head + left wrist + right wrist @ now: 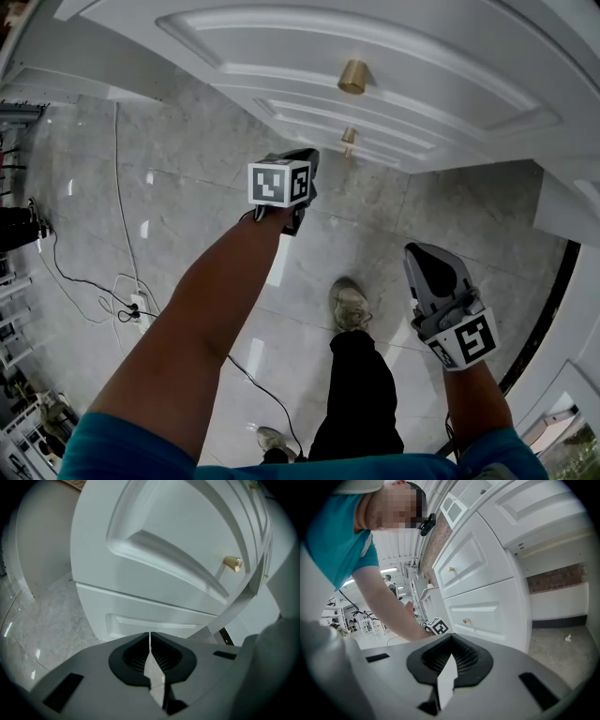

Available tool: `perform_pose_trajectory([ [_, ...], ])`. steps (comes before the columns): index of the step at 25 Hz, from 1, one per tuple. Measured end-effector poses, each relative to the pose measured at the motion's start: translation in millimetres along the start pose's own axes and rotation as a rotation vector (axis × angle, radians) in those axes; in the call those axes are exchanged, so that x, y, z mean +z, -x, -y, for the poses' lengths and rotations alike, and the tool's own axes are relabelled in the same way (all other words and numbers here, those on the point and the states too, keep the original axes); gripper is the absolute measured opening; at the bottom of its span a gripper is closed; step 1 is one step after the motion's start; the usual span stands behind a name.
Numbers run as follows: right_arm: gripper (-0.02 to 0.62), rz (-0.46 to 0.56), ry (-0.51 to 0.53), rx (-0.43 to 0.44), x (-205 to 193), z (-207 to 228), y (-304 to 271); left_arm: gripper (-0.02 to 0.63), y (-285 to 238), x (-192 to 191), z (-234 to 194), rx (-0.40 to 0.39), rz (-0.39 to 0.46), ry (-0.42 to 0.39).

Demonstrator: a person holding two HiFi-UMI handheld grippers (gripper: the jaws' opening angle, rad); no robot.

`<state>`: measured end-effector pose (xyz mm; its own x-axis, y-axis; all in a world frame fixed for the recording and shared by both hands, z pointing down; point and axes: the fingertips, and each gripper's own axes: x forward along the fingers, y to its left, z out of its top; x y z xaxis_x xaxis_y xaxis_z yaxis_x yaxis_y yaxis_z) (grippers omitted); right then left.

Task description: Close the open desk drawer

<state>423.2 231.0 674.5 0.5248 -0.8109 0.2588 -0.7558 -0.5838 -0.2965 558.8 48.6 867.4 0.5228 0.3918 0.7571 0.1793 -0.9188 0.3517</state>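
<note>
The step in hand looks like the approach. The left tool [150, 635] is aimed at the white cabinet, clenched tight with nothing between its jaws. I cannot see it touching anything yet.

Ahead of and above this tool is the upper drawer [154, 536]. Its brass knob [233, 563] sits up and to the right of the jaw line. This front seems to stand out past the lower drawer [150, 616], which lies straight ahead of the tips, so I take the upper one as the open drawer.

In the head view the left tool [292, 211] hangs just below the two knobs, with the marble floor [187, 187] beneath it.

The next move probably calls for lifting the clenched tips to the flat of the upper front, beside the knob. Then a straight, level push would run it home. An off-centre push could skew it.

The left arm is stretched well forward, with the forearm bare and nearly straight. The right arm is bent and held back near the body. The right tool [424, 258] is also clenched and empty, well apart from the cabinet. Its own view shows the drawers off ahead and the left arm crossing to its left.
</note>
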Motion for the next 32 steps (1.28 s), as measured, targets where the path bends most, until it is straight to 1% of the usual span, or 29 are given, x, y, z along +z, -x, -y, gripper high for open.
perform_pose_trajectory([
  [3,0.021,-0.014,0.013,0.018,-6,-15,5,0.021,19,-11,0,0.004,0.028,0.005],
  [6,0.021,-0.04,0.041,0.058,-10,-40,9,0.021,52,-25,7,-0.015,0.07,0.052],
  [9,0.02,-0.072,0.069,0.103,-12,-80,8,0.021,99,-47,16,-0.055,0.113,0.089],
  [11,0.02,-0.087,0.092,0.141,-10,-111,6,0.021,139,-70,14,-0.058,0.142,0.116],
  [13,0.021,-0.107,0.124,0.198,-10,-144,1,0.021,181,-99,3,-0.037,0.182,0.161],
  [17,0.02,-0.181,0.189,0.37,-23,-216,-24,0.021,272,-160,-28,-0.002,0.32,0.283],
  [19,0.02,-0.211,0.197,0.425,-35,-266,-28,0.021,325,-202,-47,0.028,0.364,0.32],
  [22,0.02,-0.226,0.213,0.457,-44,-339,-31,0.021,405,-275,-72,0.091,0.394,0.374],
  [25,0.021,-0.226,0.204,0.487,-41,-405,-41,0.021,483,-339,-84,0.165,0.422,0.414],
  [27,0.02,-0.232,0.212,0.511,-36,-442,-53,0.021,530,-369,-92,0.218,0.474,0.464],
  [30,0.02,-0.269,0.231,0.555,-30,-494,-65,0.021,593,-410,-93,0.291,0.556,0.576],
  [32,0.021,-0.296,0.241,0.587,-25,-532,-68,0.021,636,-436,-90,0.333,0.601,0.636],
])
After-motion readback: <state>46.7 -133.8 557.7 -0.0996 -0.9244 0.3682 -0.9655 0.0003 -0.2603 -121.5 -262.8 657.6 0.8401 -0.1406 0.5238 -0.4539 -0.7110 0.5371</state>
